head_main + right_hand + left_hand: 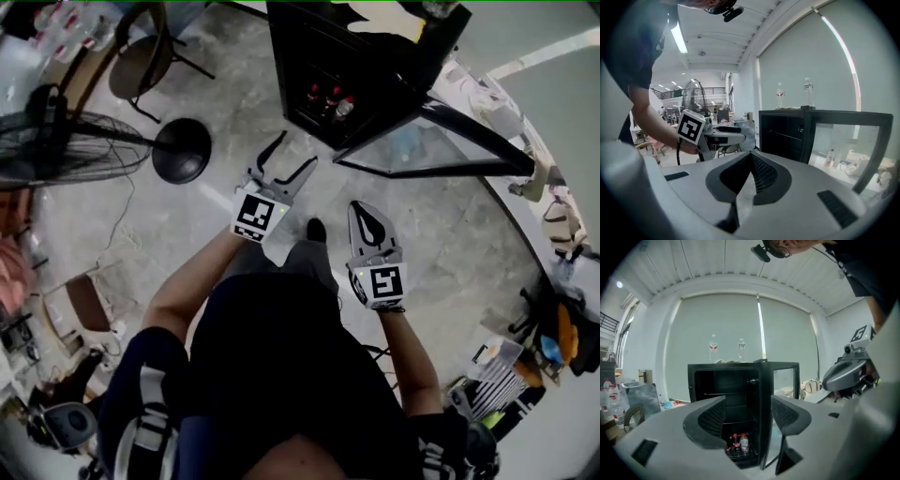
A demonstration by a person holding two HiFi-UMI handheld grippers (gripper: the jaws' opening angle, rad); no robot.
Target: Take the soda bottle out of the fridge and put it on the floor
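The left gripper [294, 156] has its jaws spread wide with nothing between them. Straight ahead of those jaws, well apart from them, stands a black fridge [723, 394] with its glass door [785, 383] swung open to the jaws' right. In the left gripper view, low in the gap between the spread jaws, the soda bottles [739, 443] stand together on the bottom of the fridge: red caps show, and one bottle beside the dark ones looks paler. None of them is touched. Two clear water bottles [713, 347] stand on top of the fridge, above the jaws' line of sight.

The right gripper [751, 158] has its jaws pressed together, tips meeting, with nothing pinched. The fridge lies ahead and to the right of these jaws; the left gripper shows off to their left, held by a hand [660, 55].

In the head view both grippers hover over the concrete floor [225, 84], short of the fridge; a fan's round base [182, 150] lies left of the left jaws
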